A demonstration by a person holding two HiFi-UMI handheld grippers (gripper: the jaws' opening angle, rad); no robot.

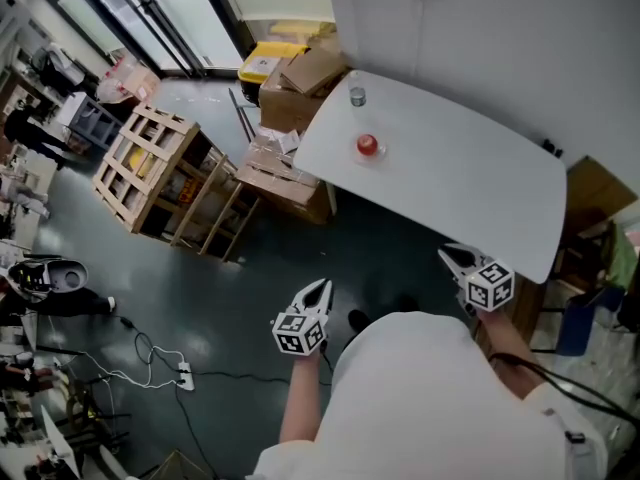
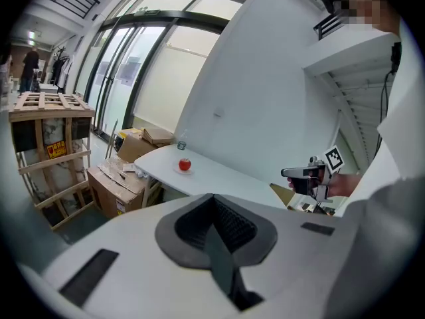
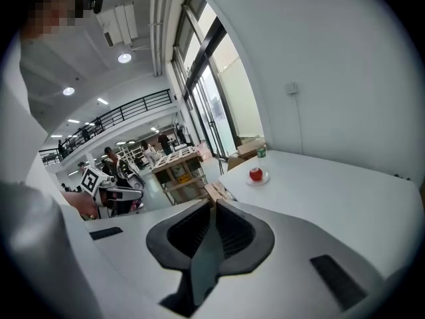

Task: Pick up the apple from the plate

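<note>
The apple [image 1: 367, 145] is found on its small plate [image 1: 377, 155], toward the far left end of the white table [image 1: 470, 188], and nothing is touching it. A small clear cup [image 1: 357, 96] is spotted just beyond it, near the table's edge.

The left gripper [image 1: 320, 286] is held over the dark floor, well apart from the table. In the left gripper view its jaws are seen pressed together, with nothing caught between them. The apple is framed well ahead of them on the tabletop.

The right gripper [image 1: 447, 256] is held near the table's near corner, off its edge. Its jaws are likewise seen fully closed and empty in the right gripper view, and the apple lies well ahead and slightly to the right of their line. Both grippers are tipped a little downward.

Left of the table, cardboard boxes [image 1: 300, 78] are stacked, with a yellow bin [image 1: 265, 60] behind them. A wooden crate [image 1: 160, 168] is seen further left. A white cable and power strip [image 1: 183, 373] are left lying on the floor.
</note>
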